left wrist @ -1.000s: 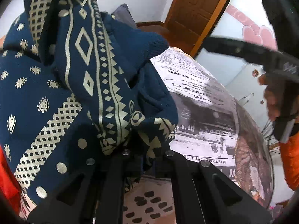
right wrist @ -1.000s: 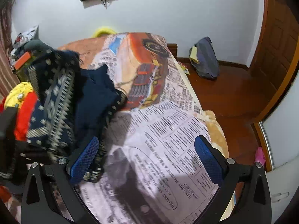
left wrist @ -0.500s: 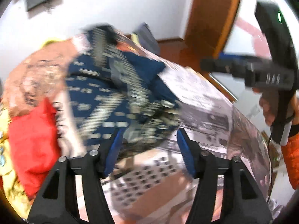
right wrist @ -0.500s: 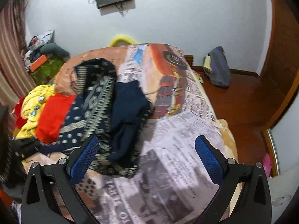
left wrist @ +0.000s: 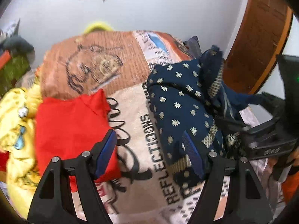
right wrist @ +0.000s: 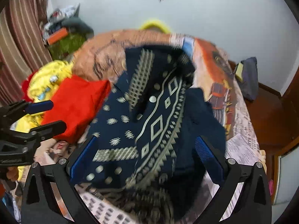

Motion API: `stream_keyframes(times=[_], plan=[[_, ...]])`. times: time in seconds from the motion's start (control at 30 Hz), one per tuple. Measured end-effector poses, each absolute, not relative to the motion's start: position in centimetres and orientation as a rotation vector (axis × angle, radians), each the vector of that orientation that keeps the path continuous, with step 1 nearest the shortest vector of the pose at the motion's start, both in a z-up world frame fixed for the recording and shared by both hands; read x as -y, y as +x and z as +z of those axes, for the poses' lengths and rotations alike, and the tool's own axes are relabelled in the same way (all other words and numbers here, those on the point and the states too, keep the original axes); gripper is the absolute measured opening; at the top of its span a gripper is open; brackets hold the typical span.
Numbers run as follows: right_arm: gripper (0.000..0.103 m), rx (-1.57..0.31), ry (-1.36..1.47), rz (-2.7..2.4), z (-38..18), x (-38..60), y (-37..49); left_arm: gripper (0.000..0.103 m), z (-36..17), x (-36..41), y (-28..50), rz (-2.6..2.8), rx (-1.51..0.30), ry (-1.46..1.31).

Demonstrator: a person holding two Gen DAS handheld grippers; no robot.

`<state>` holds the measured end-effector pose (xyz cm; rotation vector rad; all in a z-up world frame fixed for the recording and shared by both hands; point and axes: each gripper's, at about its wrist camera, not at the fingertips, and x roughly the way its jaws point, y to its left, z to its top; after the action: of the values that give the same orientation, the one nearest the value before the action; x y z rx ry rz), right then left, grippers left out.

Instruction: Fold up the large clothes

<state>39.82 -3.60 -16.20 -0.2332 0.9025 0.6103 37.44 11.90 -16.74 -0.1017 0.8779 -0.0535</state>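
Navy patterned garment (right wrist: 149,123) lies bunched at frame centre on the printed bedspread (left wrist: 142,130). Right gripper (right wrist: 147,155) and left gripper (left wrist: 149,153) both spread wide, holding nothing. Best: pinch an edge, not the bunch.

Black hand-held gripper (left wrist: 149,155); blue pads (left wrist: 105,154); silver screws.

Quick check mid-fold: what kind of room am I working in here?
Most likely a bedroom. The clothes lie on a bed under a newspaper-print bedspread, a striped curtain hangs at the left, and a brown wooden door stands beside the bed.
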Motion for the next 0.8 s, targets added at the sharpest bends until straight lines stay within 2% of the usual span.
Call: stream_keyframes(times=[0.13, 0.2, 0.3, 0.4, 0.47, 0.57, 0.8], plan=[[0.101, -0.899, -0.289, 0.524, -17.8, 5.3, 41.6, 0.073, -19.2, -10.9, 39.8, -0.100, -0.929, -0.125], [0.101, -0.886, -0.286, 0.481, -17.9, 7.3, 42.4, 0.083, -19.5, -10.7, 40.0, -0.092, -0.914, -0.141], [0.101, -0.897, -0.234, 0.415, -18.3, 11.2, 44.2, 0.087, -20.0, -11.0, 40.5, -0.099, -0.914, -0.163], [0.100, -0.951, -0.160, 0.347, -19.2, 15.0, 46.0, 0.087, -20.6, -11.3, 40.9, -0.120, -0.933, -0.202], [0.093, -0.982, -0.131, 0.268, -19.4, 16.9, 46.3, 0.087, -20.5, -11.2, 40.8, -0.099, -0.933, -0.191], [0.092, -0.963, -0.046, 0.334, -18.2, 18.4, 44.8, 0.087, -20.2, -10.6, 40.7, -0.072, -0.917, -0.134], [0.093, -0.868, -0.058, 0.504, -15.0, 14.6, 40.6, 0.087, -19.4, -8.8, 40.3, -0.010, -0.895, -0.016]])
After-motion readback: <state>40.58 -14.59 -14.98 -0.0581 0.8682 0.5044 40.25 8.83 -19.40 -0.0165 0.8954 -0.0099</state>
